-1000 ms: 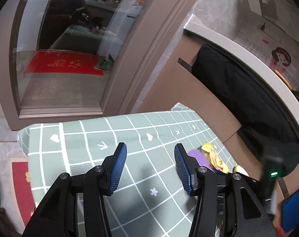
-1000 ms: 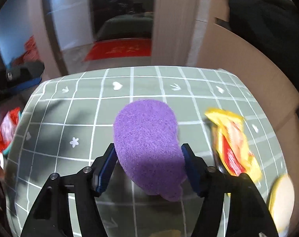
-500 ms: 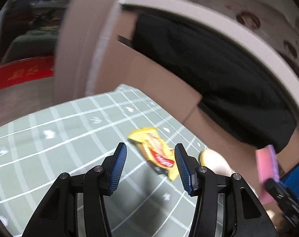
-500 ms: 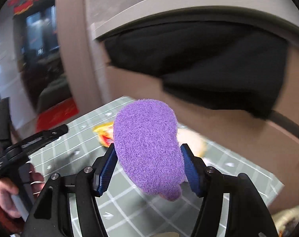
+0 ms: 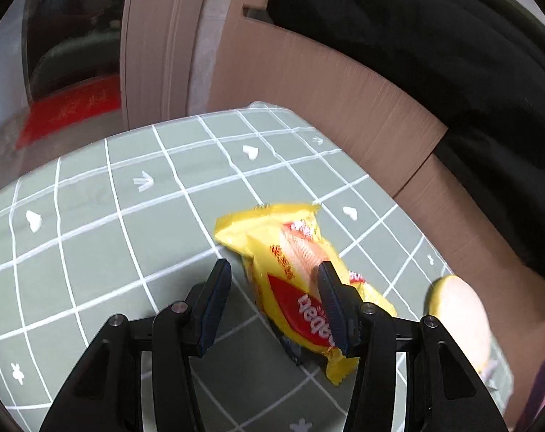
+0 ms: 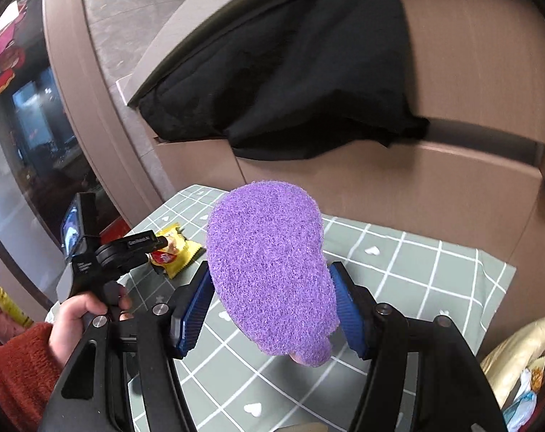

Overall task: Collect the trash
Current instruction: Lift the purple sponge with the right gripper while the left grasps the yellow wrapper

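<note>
A yellow and red snack wrapper [image 5: 294, 266] lies on the green grid tablecloth [image 5: 92, 216]. My left gripper [image 5: 274, 298] is open and low over the cloth, with the wrapper between its blue pads and partly behind the right pad. The wrapper [image 6: 175, 253] and the left gripper [image 6: 153, 248] also show in the right wrist view. My right gripper [image 6: 272, 306] is shut on a purple scouring pad [image 6: 269, 266] and holds it up above the table.
A round cream-coloured object [image 5: 459, 320] lies on the cloth right of the wrapper. Brown panels with a black cloth [image 6: 290, 82] draped over them stand behind the table. A gold bag with scraps [image 6: 521, 360] sits at the lower right.
My left gripper has moved closer to the yellow wrapper, which now sits between its pads. My right gripper has swung right and lifted, still holding the purple pad.
</note>
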{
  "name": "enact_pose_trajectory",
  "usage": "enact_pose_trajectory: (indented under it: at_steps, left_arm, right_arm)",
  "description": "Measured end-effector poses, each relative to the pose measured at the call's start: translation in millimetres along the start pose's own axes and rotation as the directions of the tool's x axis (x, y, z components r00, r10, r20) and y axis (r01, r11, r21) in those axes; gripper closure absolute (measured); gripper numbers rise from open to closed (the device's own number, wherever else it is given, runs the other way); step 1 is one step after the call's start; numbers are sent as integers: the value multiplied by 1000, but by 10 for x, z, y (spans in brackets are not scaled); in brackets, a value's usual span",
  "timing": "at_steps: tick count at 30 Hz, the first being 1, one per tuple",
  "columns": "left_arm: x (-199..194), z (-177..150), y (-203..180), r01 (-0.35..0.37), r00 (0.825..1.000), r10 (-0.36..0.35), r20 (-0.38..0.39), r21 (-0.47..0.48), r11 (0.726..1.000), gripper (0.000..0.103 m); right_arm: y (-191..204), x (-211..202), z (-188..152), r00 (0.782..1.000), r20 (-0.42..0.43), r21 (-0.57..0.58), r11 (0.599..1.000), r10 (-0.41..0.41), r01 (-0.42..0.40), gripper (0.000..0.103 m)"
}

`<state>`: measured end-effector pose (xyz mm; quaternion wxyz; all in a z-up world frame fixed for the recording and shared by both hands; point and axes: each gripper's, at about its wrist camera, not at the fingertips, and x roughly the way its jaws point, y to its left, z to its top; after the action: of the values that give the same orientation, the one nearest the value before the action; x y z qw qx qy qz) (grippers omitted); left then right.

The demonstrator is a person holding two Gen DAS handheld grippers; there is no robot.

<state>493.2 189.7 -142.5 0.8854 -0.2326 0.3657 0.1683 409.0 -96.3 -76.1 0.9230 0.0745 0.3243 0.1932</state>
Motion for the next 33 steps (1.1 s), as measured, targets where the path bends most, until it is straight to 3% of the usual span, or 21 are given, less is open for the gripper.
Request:
enact_pose_trajectory:
  at_steps: [4, 7, 11, 15, 25, 28, 33]
  left_arm:
    - [18, -14, -54, 53, 998, -53, -44, 8, 999, 83]
    - [-48, -51, -86, 89, 995, -88, -42, 24, 996, 92]
    - [-346, -101, -155, 117, 993, -118, 10, 81, 990, 98]
    - [-779, -160, -186, 181, 980, -189, 64, 120, 976, 98]
    - [-2019, -505, -474, 326, 908, -388, 160, 314, 892, 98]
    - [-2337, -624, -650, 355, 877, -446, 182, 381, 854, 98]
    - [-2781, -915, -959, 418, 831, -535, 152, 464, 781, 98]
  right_arm:
    - [-55, -37, -40, 1000, -1, 9, 1000, -8, 8, 42]
    - [-82, -68, -58, 1000, 4, 13, 1000, -15, 15, 42]
    - [-82, -133, -75, 1000, 10, 15, 1000, -14, 14, 42]
    - [-38, -280, -46, 999, 31, -2, 1000, -21, 21, 42]
    - [72, -934, 29, 991, 113, -54, 996, -68, 74, 42]
    - [68, -1150, 43, 985, 143, -65, 993, -92, 102, 42]
    - [-30, -1600, 44, 972, 193, -55, 988, -134, 147, 42]
